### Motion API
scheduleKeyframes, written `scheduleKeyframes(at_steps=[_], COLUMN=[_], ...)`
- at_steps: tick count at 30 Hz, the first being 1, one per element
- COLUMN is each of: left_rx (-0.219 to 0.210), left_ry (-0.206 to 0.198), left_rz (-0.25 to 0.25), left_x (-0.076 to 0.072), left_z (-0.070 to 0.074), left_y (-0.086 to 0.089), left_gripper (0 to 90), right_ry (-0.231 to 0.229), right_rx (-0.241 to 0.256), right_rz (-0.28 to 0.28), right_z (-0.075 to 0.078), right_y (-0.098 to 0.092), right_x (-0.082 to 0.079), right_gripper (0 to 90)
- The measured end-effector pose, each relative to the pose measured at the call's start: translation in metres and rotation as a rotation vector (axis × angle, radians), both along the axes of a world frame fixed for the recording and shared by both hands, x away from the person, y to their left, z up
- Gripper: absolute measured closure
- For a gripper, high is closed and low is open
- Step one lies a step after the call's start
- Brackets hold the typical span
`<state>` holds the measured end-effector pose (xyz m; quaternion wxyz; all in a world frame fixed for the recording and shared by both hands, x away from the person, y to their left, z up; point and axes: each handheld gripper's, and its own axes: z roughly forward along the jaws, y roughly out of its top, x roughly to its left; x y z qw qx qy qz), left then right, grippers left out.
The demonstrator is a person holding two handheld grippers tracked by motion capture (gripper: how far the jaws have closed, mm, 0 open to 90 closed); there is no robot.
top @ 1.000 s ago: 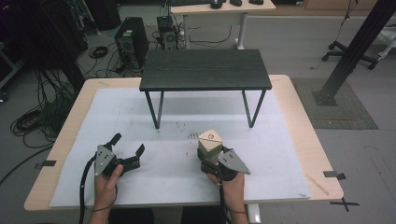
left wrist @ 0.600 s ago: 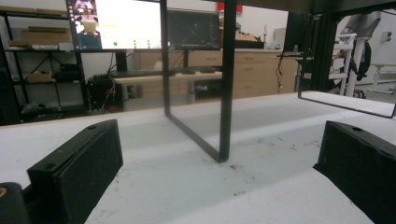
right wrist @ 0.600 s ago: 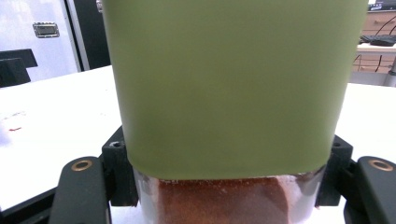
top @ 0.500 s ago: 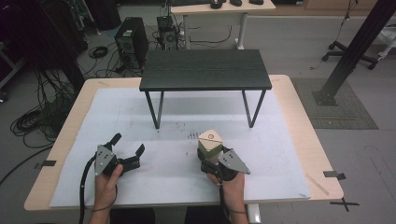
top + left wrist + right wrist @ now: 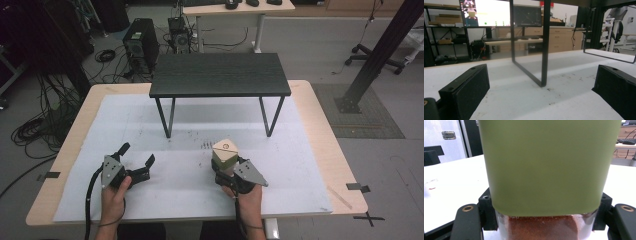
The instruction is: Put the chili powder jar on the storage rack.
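The right gripper (image 5: 225, 172) pinches a green-lidded jar (image 5: 224, 155) of red-brown powder between its fingers, upright on the white surface (image 5: 300, 165). The left gripper (image 5: 136, 161), well apart, rests with fingers spread. A small black table (image 5: 220, 75) stands beyond both.

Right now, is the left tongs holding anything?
No, in the left gripper view the left tongs stand wide open with only bare white table cover between them.

Overhead forward; gripper cameras low (perhaps tabletop-level).
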<state>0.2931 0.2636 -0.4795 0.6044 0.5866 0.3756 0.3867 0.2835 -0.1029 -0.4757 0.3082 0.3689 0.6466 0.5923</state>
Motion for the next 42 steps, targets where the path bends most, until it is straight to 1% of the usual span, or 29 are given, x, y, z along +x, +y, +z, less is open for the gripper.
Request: scheduleKeyframes(at_steps=[6, 16, 21, 29, 42], left_rx=[-0.001, 0.000, 0.001, 0.001, 0.000], left_ry=[0.001, -0.001, -0.002, -0.003, -0.002], left_rz=[-0.001, -0.005, -0.006, -0.007, -0.008], left_x=[0.000, 0.000, 0.000, 0.000, 0.000], left_z=[0.000, 0.000, 0.000, 0.000, 0.000], left_y=[0.000, 0.000, 0.000, 0.000, 0.000], left_gripper=[0.4, 0.4, 0.4, 0.4, 0.4], right_ry=[0.005, 0.021, 0.024, 0.019, 0.016], right_rx=[-0.003, 0.010, 0.008, 0.005, -0.006], right_rz=[-0.002, -0.009, -0.019, -0.043, -0.072], right_z=[0.001, 0.002, 0.004, 0.011, 0.026], right_y=[0.000, -0.002, -0.008, -0.022, -0.042], right_x=[0.000, 0.000, -0.001, -0.002, 0.006], right_gripper=[29.8, 30.0, 30.0, 30.1, 30.1])
